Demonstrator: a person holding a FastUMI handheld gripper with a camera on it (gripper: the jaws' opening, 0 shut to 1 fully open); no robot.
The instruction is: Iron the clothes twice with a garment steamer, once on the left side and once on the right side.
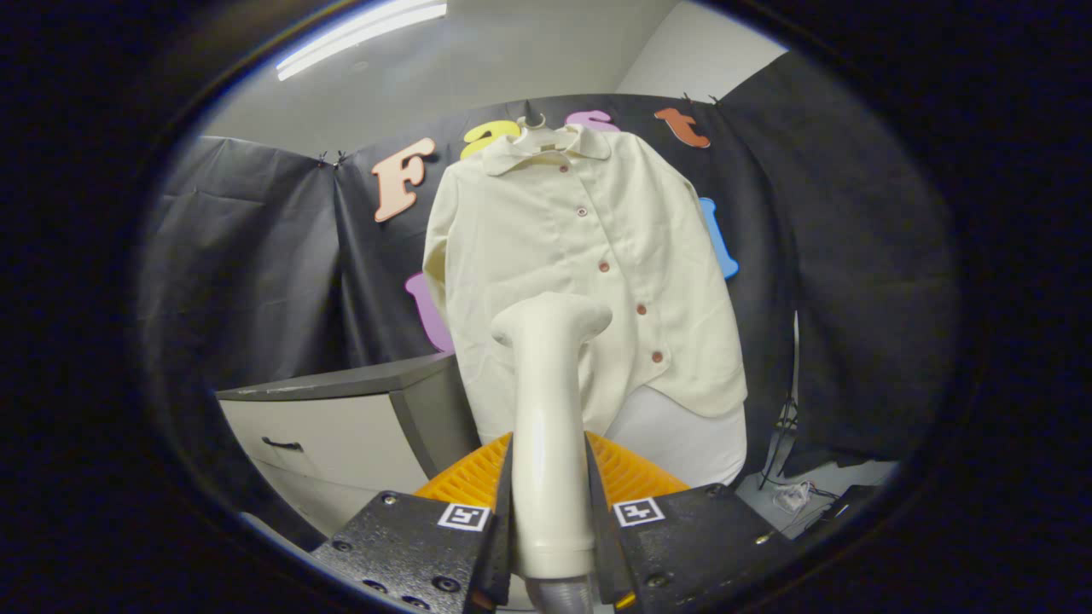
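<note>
- Claw [550,520] sits at the bottom centre of the frame, both fingers pressed against the sides of the garment steamer's handle, gripping it
- Garment steamer [550,409] stands upright between the fingers, its pale handle rising to a head that bends toward the right, in the middle of the frame
- A grey hose end shows just under the handle at the very bottom, between the fingers
- An orange ribbed part [631,473] lies just behind the fingers on either side of the handle
- Shirt [580,264], cream with a row of reddish buttons [604,267] down its front, hangs on a hanger [536,128] at upper centre, against the black cloth wall
- The steamer's head overlaps the lower middle of the shirt; I cannot tell whether it touches the fabric
- A white board [682,435] shows below the shirt's hem, right of the handle
- A pale cabinet [341,426] with a dark top and a dark drawer handle stands at lower left
- Cables [793,490] lie on the floor at lower right
</note>
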